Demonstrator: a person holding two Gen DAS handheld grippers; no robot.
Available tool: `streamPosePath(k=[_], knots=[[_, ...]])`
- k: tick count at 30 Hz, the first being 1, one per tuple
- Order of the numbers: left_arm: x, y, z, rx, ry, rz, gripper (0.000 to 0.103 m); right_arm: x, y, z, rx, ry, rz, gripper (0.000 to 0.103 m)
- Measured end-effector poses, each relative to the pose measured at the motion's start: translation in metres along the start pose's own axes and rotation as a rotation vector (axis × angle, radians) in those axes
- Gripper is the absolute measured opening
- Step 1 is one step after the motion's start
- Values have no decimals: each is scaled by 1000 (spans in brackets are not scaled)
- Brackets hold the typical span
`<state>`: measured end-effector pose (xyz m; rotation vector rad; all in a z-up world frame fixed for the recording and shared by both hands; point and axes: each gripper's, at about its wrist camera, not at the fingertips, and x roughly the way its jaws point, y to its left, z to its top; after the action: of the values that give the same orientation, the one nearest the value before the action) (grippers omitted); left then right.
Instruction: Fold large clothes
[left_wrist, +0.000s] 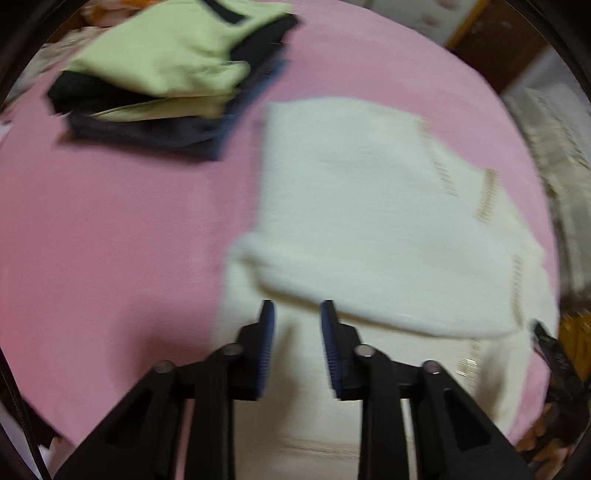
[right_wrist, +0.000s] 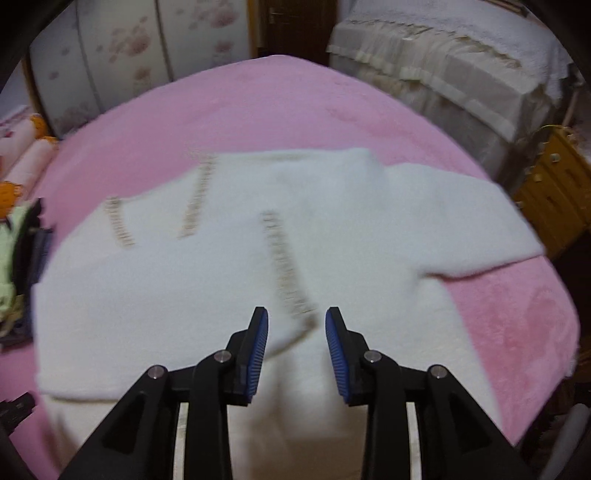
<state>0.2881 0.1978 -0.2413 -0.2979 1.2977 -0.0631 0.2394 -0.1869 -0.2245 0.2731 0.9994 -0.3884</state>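
Observation:
A large white knit sweater (left_wrist: 369, 221) with beige stitched stripes lies partly folded on a pink bed cover (left_wrist: 92, 229). In the right wrist view the sweater (right_wrist: 221, 277) spreads across the bed, one sleeve reaching right. My left gripper (left_wrist: 297, 308) is open and empty, just above the sweater's near folded edge. My right gripper (right_wrist: 297, 317) is open and empty, hovering over the sweater's near part by a beige stripe. The right gripper's tip (left_wrist: 546, 343) shows at the right edge of the left wrist view.
A pile of folded clothes (left_wrist: 173, 81), light green on top of dark blue and black, sits on the bed at the far left. A cream-covered bed (right_wrist: 443, 74) and a yellow wooden cabinet (right_wrist: 554, 192) stand at the right. A floral wardrobe (right_wrist: 129, 55) stands behind.

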Motion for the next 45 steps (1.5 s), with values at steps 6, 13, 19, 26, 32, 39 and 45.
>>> streamPosePath(k=[6,13,19,26,32,39,45], knots=[[37,-48,16,118,114,-141,10,17,68,-29,2,191,407,0],[74,-43,30,138,160,-82,10,67,115,-50,-39,299,458,0],[68,9,44,75,78,-35,9,68,63,-21,40,211,329,0],[56,49,51,-17,37,27,8,60,-46,-9,181,146,-51,0],[41,49,59,-32,14,-152,8,35,-38,-4,200,84,124,0],[69,3,85,70,76,-245,9,58,88,-15,53,165,524,0],[105,-18,111,75,45,-201,9,99,142,-5,61,202,602,0]])
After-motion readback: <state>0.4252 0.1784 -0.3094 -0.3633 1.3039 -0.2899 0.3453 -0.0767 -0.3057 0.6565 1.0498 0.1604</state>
